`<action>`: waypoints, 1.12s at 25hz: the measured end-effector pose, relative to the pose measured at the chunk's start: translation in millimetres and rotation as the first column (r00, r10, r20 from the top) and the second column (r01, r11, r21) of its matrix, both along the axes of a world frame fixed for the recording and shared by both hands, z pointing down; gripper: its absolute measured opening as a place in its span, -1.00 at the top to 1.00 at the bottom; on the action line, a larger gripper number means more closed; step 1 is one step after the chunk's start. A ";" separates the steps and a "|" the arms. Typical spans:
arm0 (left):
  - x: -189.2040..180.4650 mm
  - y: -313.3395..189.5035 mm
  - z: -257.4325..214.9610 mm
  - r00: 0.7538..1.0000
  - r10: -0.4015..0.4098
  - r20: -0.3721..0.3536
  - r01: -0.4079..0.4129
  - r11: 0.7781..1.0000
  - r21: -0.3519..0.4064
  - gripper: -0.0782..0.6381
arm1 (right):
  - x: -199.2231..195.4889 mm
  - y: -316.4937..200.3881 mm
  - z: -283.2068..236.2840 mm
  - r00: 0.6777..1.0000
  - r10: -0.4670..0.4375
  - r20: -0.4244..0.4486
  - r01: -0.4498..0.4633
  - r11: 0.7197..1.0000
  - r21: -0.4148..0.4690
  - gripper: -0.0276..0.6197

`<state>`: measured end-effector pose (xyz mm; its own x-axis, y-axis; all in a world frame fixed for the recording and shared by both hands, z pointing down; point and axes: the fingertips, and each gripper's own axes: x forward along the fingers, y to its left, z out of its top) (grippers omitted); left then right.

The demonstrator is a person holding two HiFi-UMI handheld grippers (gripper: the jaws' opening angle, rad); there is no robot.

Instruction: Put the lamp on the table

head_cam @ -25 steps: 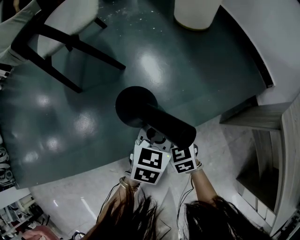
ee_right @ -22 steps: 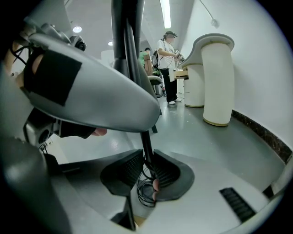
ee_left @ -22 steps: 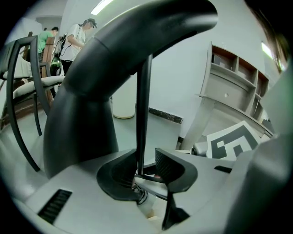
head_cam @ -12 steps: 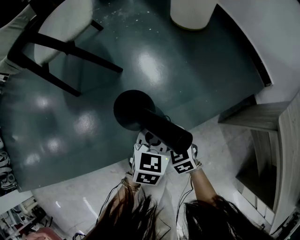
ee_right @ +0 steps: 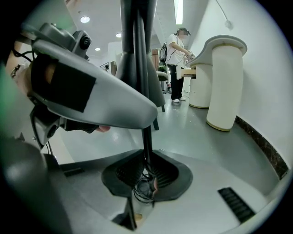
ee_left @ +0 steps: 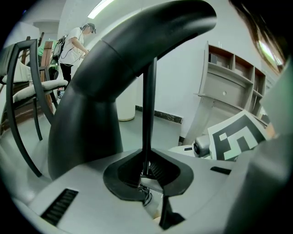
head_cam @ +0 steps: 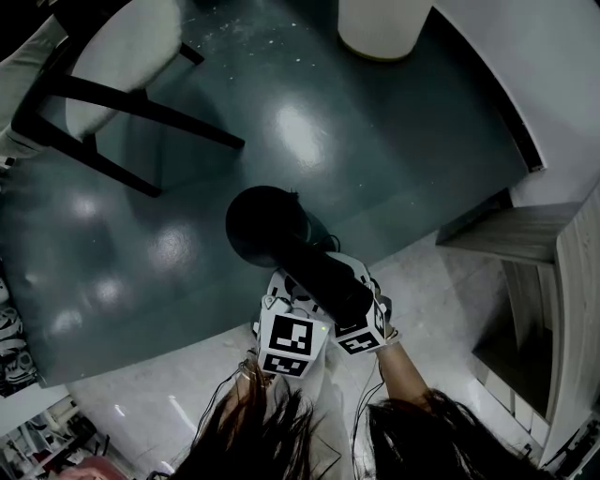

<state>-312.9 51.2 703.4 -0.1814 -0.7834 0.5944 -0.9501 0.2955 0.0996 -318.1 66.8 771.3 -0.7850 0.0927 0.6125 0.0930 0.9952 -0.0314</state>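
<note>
Firstly, left gripper [ee_left: 146,172]: fingers just closed in, clamped on the thin black stem of the lamp [ee_left: 149,105]. Right gripper [ee_right: 146,176]: fingers likewise just closed in, clamped on the same stem. Lamp in head view: stem hidden beneath the dark shade; round base over the dark floor [head_cam: 187,187], near its edge with the pale tiles [head_cam: 450,281]; whether the base touches the floor cannot be told. Marker cubes [head_cam: 286,342]: black-and-white squares, right one partly covered by the shade. Chair [head_cam: 94,84]: cut off at top left. White cylinder [head_cam: 380,28]: cut off at top. Shelf unit [head_cam: 534,234]: right edge. Distant person [ee_left: 75,41]: small, indistinct.
</note>
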 end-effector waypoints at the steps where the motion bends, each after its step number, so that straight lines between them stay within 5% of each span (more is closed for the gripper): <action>1: 0.6 0.4 -0.1 1.000 0.002 0.001 -0.002 1.000 -0.001 0.63 | 0.4 0.2 -0.1 1.000 0.005 0.000 -0.005 1.000 -0.002 0.73; 28: 9.8 -4.5 -35.8 0.998 0.023 -0.066 -0.024 1.000 -0.010 0.63 | 15.8 -5.8 -26.8 1.000 0.015 -0.025 -0.014 0.999 0.033 0.73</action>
<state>-303.2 46.7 667.6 -0.1233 -0.7807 0.6126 -0.9482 0.2749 0.1595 -302.3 61.0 744.5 -0.7704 0.0611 0.6346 0.0782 0.9969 -0.0010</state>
